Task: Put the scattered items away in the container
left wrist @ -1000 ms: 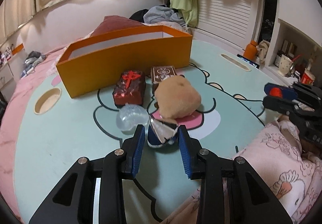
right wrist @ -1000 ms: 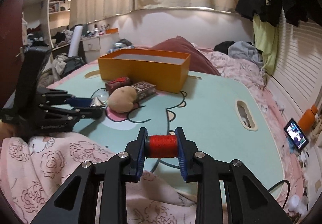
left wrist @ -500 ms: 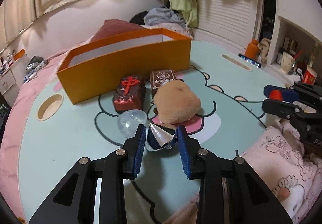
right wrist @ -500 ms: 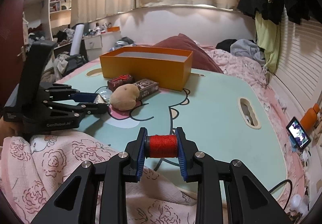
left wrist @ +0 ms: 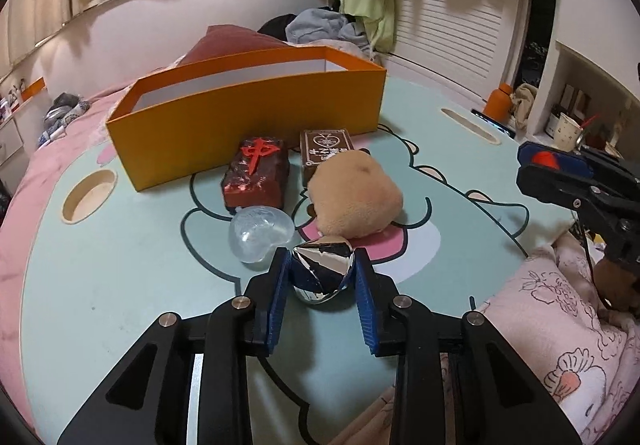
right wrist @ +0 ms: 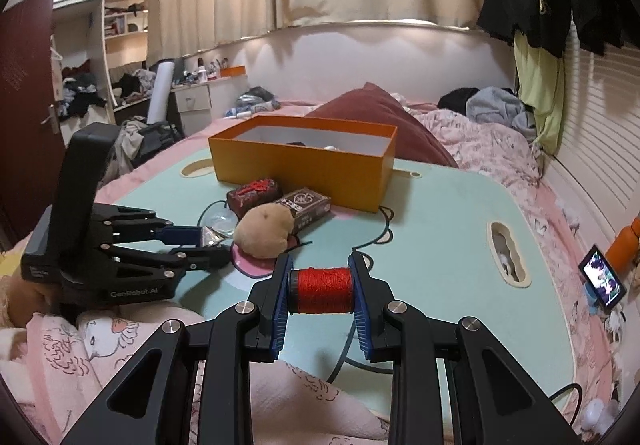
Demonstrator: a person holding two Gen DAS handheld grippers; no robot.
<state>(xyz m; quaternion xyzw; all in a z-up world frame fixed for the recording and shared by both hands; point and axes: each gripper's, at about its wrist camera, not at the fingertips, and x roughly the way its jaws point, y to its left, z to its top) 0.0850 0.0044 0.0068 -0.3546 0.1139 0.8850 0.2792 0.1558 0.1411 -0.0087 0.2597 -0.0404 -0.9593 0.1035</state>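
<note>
Mint-green cartoon-printed table (right wrist: 440,229) spreads bare to the right of the orange box (left wrist: 248,133), which stands open-topped near the far edge, while its near side is crowded by a red mahjong-tile block (left wrist: 256,177), a brown card box (left wrist: 326,147), a tan plush (left wrist: 354,201) and a clear heart-shaped piece (left wrist: 258,231). Left gripper (left wrist: 322,273) slants down over the table, narrow blue pads pinching a silver cone-shaped top (left wrist: 322,269) just beside the plush. Right gripper (right wrist: 320,287) hangs near the front edge above pink bedding (right wrist: 100,345), clamped on a red thread spool (right wrist: 322,291).
</note>
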